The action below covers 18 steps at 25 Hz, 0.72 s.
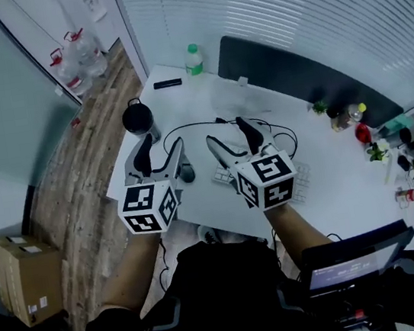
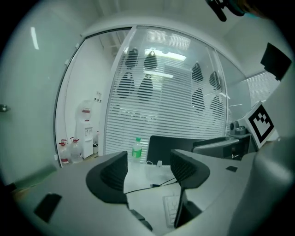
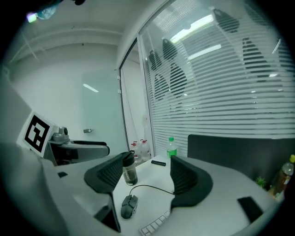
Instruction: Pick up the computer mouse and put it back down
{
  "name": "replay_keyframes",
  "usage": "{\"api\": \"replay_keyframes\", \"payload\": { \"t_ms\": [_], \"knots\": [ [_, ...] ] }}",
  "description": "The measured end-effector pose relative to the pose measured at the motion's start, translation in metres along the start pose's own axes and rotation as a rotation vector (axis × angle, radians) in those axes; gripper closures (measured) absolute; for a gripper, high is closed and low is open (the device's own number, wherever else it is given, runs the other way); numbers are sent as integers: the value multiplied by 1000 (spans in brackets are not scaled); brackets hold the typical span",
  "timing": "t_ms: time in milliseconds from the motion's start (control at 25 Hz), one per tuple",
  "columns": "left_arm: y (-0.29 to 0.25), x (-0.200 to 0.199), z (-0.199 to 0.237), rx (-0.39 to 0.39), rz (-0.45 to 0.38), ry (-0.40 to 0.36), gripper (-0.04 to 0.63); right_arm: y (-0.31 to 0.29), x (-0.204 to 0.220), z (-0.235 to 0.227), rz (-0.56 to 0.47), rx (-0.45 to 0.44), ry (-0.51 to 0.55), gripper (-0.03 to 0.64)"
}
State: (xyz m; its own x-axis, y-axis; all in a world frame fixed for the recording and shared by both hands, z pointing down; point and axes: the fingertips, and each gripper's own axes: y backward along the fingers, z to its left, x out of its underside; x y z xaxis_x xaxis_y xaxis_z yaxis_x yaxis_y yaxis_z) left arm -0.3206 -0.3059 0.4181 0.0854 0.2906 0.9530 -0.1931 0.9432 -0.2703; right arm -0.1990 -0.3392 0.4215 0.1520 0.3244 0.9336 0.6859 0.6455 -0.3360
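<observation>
You hold the left gripper [image 1: 163, 149] and right gripper [image 1: 226, 132] over the white desk [image 1: 333, 180], each with jaws spread wide and empty. The computer mouse [image 1: 186, 173] lies on the desk at frame centre, between them, beside the keyboard [image 1: 222, 175].

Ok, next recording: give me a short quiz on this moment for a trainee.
1. True or false: the computer mouse lies on the desk, held by neither claw.
2. In the right gripper view, what stands just beyond the mouse? A) black tumbler B) red kettle C) laptop
3. Fill in: the left claw and the right claw are both ____.
Key: 1 true; 2 A; 3 open, nothing between them.
</observation>
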Motion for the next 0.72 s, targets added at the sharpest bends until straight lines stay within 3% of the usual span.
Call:
{"api": "replay_keyframes", "payload": {
  "t_ms": [480,720],
  "knots": [
    [-21,-51,-141,173,-80,-77,292,133,-35,-90,-125,161,-15,313],
    [-33,-62,-206,231,-83,-119,292,205,-38,-146,-175,261,-37,322]
  ]
}}
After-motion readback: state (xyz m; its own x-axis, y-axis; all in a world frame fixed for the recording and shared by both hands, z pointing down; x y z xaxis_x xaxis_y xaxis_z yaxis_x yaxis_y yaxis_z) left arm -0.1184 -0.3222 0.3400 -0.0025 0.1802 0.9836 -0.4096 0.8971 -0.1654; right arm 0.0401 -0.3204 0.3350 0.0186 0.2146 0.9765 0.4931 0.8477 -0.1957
